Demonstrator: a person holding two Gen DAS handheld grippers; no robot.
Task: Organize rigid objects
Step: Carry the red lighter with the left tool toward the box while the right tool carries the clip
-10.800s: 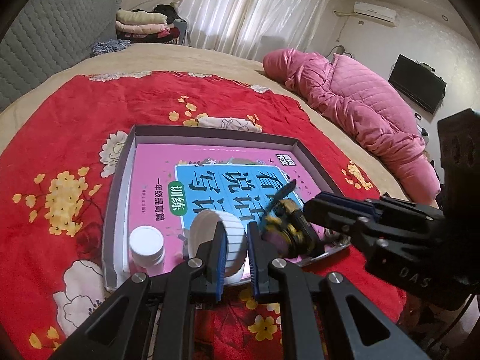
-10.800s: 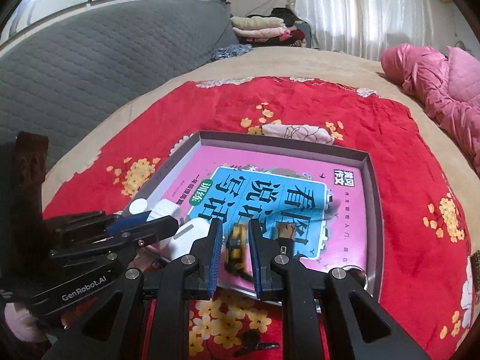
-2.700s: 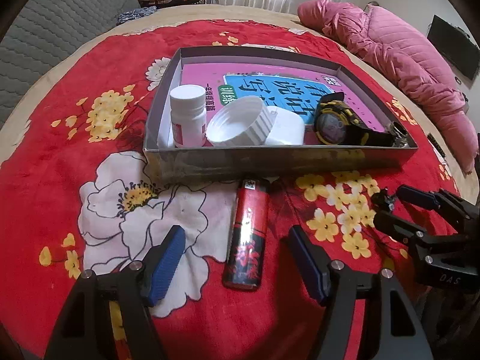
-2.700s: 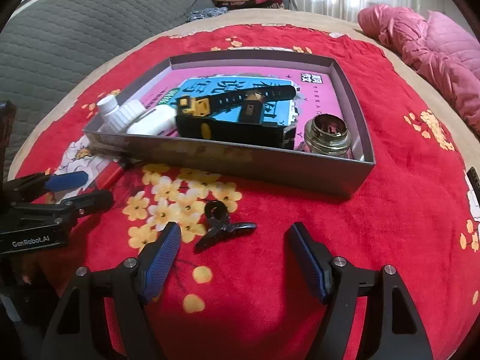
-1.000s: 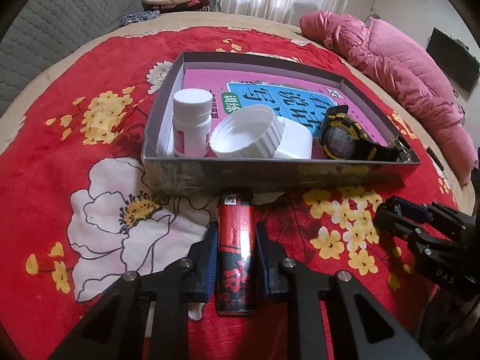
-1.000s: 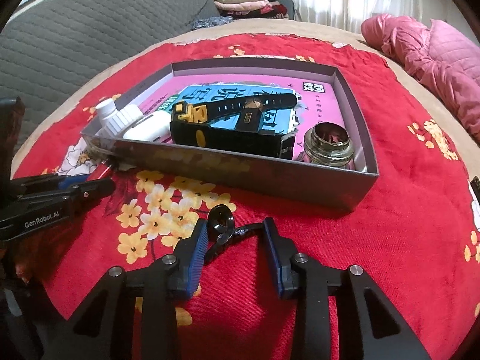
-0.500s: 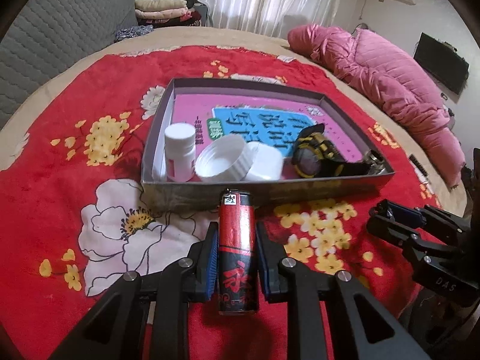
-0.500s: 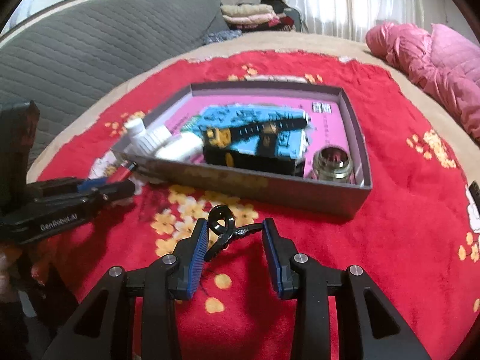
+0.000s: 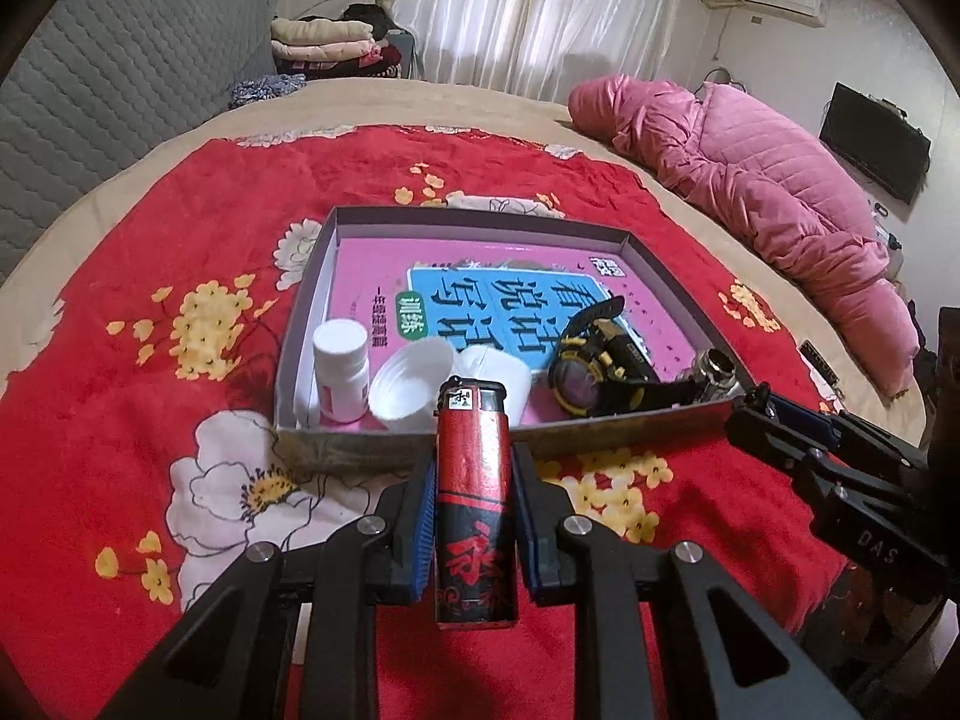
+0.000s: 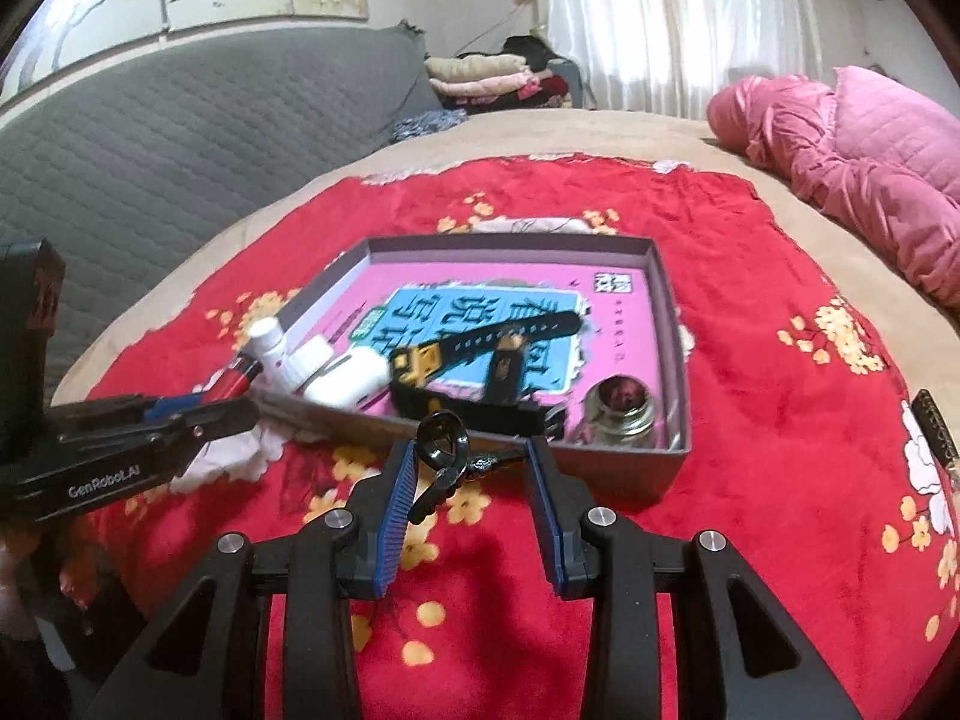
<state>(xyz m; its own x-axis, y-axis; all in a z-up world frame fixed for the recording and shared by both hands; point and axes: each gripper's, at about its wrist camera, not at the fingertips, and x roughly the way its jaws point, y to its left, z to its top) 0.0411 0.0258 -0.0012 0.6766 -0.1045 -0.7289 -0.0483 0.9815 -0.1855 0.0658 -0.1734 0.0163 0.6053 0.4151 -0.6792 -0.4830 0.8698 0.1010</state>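
left wrist: lighter (image 9: 474, 498) seemingly between jaws

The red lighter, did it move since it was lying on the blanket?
Yes. The lighter is lifted off the blanket, clamped in the left gripper, its top overlapping the box.

red-black lighter (image 9: 475, 498) | red floral blanket (image 9: 180, 252) | pink book (image 9: 492, 288)

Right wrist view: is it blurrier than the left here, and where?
Right wrist view: yes, the watch and white bottles in the box smear from motion blur. Left wrist view: sharp, lighter label readable. Both: fisheye bending, dark corners.
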